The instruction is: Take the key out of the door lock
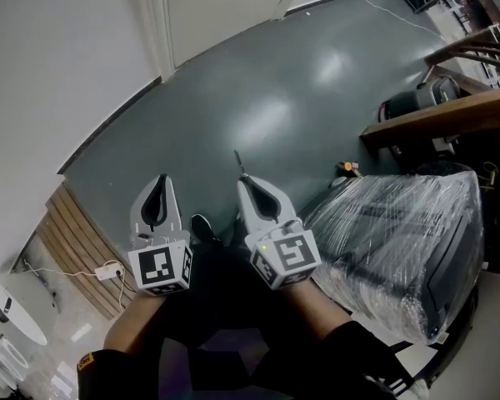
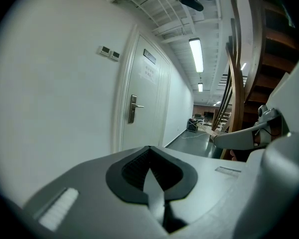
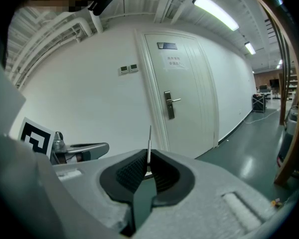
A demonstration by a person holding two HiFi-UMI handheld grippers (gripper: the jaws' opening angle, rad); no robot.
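My right gripper (image 1: 243, 180) (image 3: 148, 171) is shut on a thin metal key (image 1: 238, 162) (image 3: 149, 141); its blade sticks straight out past the jaw tips. The white door (image 3: 184, 93) (image 2: 139, 108) stands closed some way ahead, and its metal handle and lock plate (image 3: 168, 105) (image 2: 133, 108) are far beyond either gripper. No key shows in the lock at this distance. To the left, my left gripper (image 1: 161, 180) (image 2: 149, 168) is level with the right one, shut with nothing between its pads. Both grippers hang over the grey-green floor (image 1: 258, 115).
A plastic-wrapped bulky object (image 1: 400, 240) sits at the right, close to my right arm. Above it is a wooden stair (image 1: 450, 115). Wooden slats (image 1: 75, 240) and a white power strip (image 1: 108, 271) lie at the left. A small orange item (image 1: 346, 167) rests on the floor.
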